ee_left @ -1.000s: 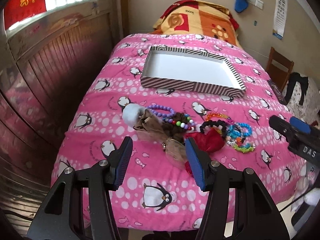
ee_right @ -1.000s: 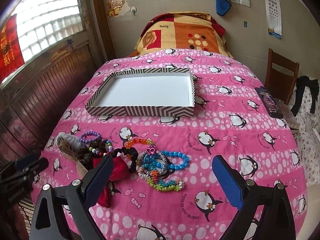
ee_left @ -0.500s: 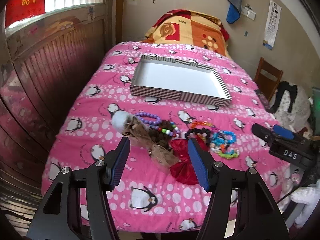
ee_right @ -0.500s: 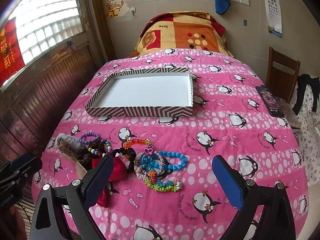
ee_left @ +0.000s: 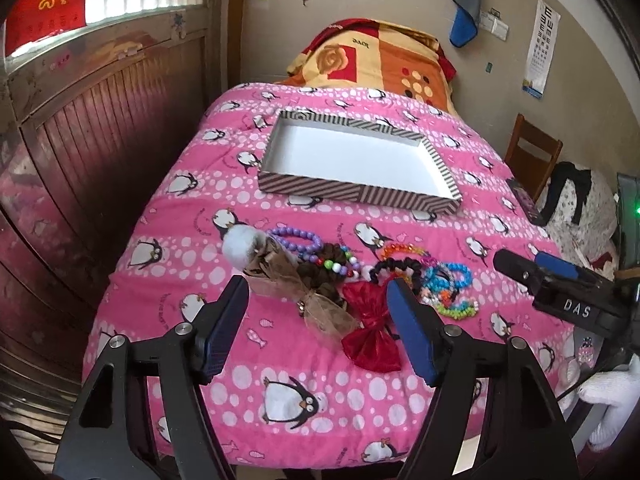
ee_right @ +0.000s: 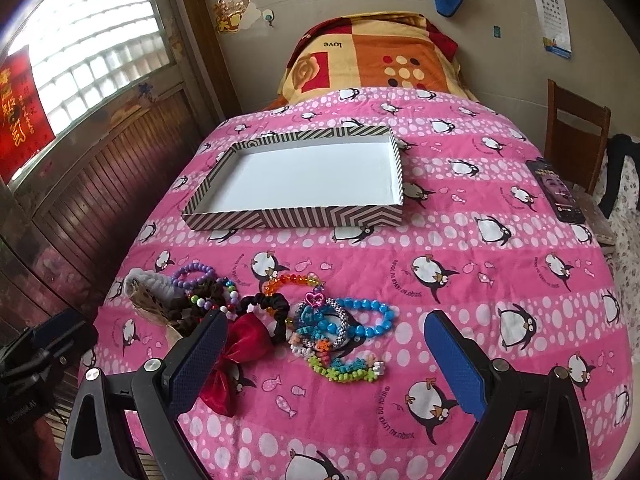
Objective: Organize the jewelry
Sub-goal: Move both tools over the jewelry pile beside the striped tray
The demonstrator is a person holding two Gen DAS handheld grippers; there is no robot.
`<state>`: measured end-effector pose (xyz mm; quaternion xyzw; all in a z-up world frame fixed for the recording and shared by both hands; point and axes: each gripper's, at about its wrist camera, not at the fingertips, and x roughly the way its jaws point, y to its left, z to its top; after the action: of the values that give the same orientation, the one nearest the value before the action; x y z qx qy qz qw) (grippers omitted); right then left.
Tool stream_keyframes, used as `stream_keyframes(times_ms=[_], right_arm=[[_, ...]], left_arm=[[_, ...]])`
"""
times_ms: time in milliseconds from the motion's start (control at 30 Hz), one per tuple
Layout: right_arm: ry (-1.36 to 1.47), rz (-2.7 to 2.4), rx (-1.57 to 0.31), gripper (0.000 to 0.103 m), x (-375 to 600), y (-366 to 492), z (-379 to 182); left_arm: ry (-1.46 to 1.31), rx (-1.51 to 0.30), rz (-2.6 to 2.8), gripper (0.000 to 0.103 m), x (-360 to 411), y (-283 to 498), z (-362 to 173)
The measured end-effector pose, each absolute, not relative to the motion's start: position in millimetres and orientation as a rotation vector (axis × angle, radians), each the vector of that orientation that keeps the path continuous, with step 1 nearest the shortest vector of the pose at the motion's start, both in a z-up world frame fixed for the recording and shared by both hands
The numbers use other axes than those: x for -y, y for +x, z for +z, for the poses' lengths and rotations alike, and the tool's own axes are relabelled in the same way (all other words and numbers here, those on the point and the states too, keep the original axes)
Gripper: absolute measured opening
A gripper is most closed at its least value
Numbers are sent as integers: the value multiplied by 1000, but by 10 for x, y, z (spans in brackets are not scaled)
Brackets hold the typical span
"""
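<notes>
Wider now than a second ago, the left gripper [ee_left: 316,324] has just been opening its jaws, and nothing sits between the blue pads: they hang above the near end of the pile without touching it. Its view has also drawn back, so more of the bed shows than before. The right gripper [ee_right: 326,356] has kept its jaws spread wide and empty, hovering over the same spot as earlier. By my reading, both tools are poised for a first pick and nothing has been sorted yet.

Nearest lies the jewelry, a heap on the pink penguin quilt [ee_right: 500,264]: a red bow [ee_left: 370,334], a brown gauze bow [ee_left: 316,300], a black scrunchie [ee_left: 396,268], a purple bead bracelet [ee_left: 296,238], a blue bead bracelet [ee_right: 366,316] and a green bead bracelet [ee_right: 344,372], tangled and touching one another. Beyond the pile, apart from it, the striped tray [ee_right: 296,217] lies empty on the quilt.

Readable writing: "DAS" on the body of the right gripper as seen from the left wrist, "love" upside down on the orange folded blanket [ee_right: 372,60], and faint printed words ringed around the quilt's penguins that I cannot make out surely. An eye chart [ee_left: 540,50] hangs on the far wall; a red banner [ee_right: 16,108] by the window carries gold characters.
</notes>
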<state>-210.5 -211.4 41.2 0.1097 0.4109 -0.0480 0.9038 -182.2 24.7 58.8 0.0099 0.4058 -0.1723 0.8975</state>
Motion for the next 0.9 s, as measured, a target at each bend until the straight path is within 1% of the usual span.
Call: stream_keyframes(times_ms=[200,467,733,900], right_arm=[[212,-96,-871,98,2075,-2058,353],[201,-94,-878,98,2082,-2055,340],[195,-120,-883,98,2216,-2120,300],[184,-119,-903,98,2285,-2130,218]], left_arm=[[60,-849,-265,72,-289,-1710,549],[39,-867,-232,72,-439,-1551,520],[39,-879,-206,72,-716,-1374,481],[-4,-946,-250,72,-806,-1278,380]])
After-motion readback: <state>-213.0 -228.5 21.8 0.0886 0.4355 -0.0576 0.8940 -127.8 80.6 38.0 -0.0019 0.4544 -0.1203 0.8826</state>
